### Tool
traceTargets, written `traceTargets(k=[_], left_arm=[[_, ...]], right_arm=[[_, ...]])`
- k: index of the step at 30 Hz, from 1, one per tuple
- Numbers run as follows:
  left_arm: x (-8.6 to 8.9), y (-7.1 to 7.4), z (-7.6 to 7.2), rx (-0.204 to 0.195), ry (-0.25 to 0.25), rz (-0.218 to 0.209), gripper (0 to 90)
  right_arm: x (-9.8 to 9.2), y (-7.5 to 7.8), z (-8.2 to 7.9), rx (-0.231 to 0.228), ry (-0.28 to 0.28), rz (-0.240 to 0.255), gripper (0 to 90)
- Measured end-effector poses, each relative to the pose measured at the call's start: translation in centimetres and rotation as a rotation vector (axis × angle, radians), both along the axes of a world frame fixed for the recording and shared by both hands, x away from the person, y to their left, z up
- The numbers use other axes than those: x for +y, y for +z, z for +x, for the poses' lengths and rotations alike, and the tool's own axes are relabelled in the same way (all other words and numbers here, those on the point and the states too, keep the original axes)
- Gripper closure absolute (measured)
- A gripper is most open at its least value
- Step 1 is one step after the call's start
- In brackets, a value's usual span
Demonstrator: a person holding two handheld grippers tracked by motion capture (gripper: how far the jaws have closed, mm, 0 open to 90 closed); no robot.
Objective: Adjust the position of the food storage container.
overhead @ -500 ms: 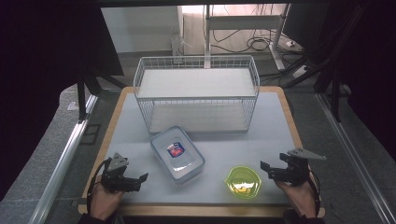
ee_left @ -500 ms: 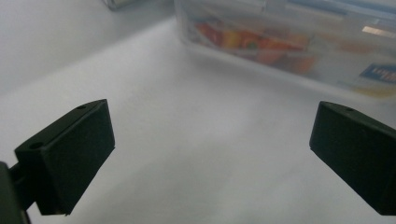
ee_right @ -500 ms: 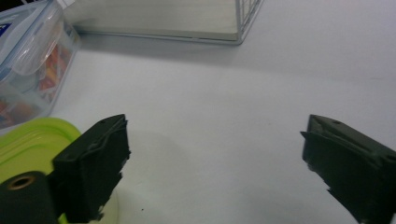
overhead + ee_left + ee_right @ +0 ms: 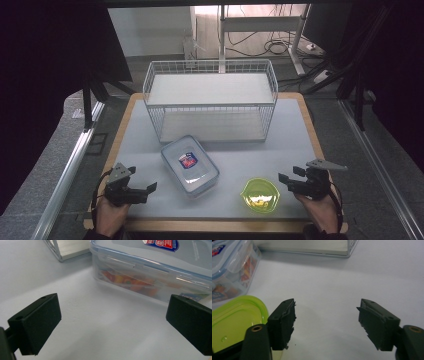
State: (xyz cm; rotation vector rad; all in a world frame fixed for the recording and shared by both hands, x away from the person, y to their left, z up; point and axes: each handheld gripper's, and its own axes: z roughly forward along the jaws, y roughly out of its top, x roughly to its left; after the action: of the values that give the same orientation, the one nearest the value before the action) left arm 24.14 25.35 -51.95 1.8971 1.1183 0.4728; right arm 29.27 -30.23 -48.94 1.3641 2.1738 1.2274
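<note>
You are working at a grey mat point(image 4: 240, 160) on a wood-edged table, with a wire rack point(image 4: 210, 100) standing at the far side and dark floor all around.

Your left gripper point(image 4: 131, 191) is hovering low over the mat with its jaws spread wide and nothing between them. The box point(image 4: 190, 164), lid clipped on, is lying just ahead of it and slightly to its right; through the left gripper view you are looking at the box's point(image 4: 150, 272) clear side wall. To take it well, I would judge you should be squaring the jaws to the two long walls and coming in level, below the lid rim.

Your right gripper point(image 4: 295, 184) is resting near the front edge, jaws partly apart and touching nothing. The green bowl point(image 4: 261, 195) is sitting just beside it, at its left jaw in the right gripper view point(image 4: 237, 320), so be keeping that jaw off the rim.
</note>
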Motion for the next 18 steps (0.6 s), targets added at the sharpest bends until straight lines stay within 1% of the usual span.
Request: traceTargets(k=[1,3,5,7,8,9,10,11,12,13,14,15,16,17,18], left_arm=[[-0.1,0.0,0.0,-0.001,-0.002,0.004,0.0],[-0.1,0.0,0.0,-0.001,-0.005,0.008,0.2],[-0.2,0.0,0.0,-0.004,-0.006,0.015,0.4],[-0.3,-0.1,0.1,0.002,-0.012,0.017,0.6],[-0.3,-0.2,0.1,0.005,-0.014,0.021,0.8],[-0.3,-0.2,0.1,0.005,-0.014,0.021,1.1],[-0.4,-0.3,0.2,0.013,-0.017,0.037,1.5],[-0.6,-0.3,0.2,0.014,-0.019,0.05,1.8],[-0.6,-0.3,0.2,0.014,-0.019,0.05,1.8],[-0.7,-0.3,0.1,0.008,-0.02,0.062,1.9],[-0.7,-0.2,0.1,0.004,-0.018,0.063,1.9],[-0.7,-0.2,0.1,0.004,-0.018,0.063,2.0],[-0.7,-0.2,0.1,0.0,-0.018,0.061,2.1],[-0.5,-0.2,0.1,0.006,-0.017,0.05,2.2],[-0.5,-0.3,0.1,0.009,-0.016,0.051,2.2]], right_arm=[[0.1,0.0,0.0,0.0,0.002,-0.01,34.5],[0.1,0.2,-0.1,-0.004,0.006,-0.016,39.0],[0.2,0.4,-0.3,-0.011,0.008,-0.036,45.6],[0.2,0.9,-0.6,-0.029,0.021,-0.048,51.8],[0.2,1.2,-0.7,-0.045,0.024,-0.049,55.2],[0.2,1.2,-0.7,-0.045,0.024,-0.049,55.2],[0.4,1.8,-1.1,-0.063,0.037,-0.046,62.0],[0.5,2.1,-1.2,-0.071,0.041,-0.045,66.0],[0.8,2.3,-1.4,-0.077,0.048,-0.044,70.4],[1.0,2.5,-1.5,-0.077,0.055,-0.045,74.4],[1.3,2.6,-1.7,-0.08,0.06,-0.049,78.4],[1.3,2.6,-1.7,-0.08,0.06,-0.049,78.4],[2.0,2.9,-2.0,-0.093,0.083,-0.058,85.5],[2.4,3.0,-2.1,-0.098,0.097,-0.06,87.7],[2.8,3.2,-2.3,-0.102,0.113,-0.066,89.5]])
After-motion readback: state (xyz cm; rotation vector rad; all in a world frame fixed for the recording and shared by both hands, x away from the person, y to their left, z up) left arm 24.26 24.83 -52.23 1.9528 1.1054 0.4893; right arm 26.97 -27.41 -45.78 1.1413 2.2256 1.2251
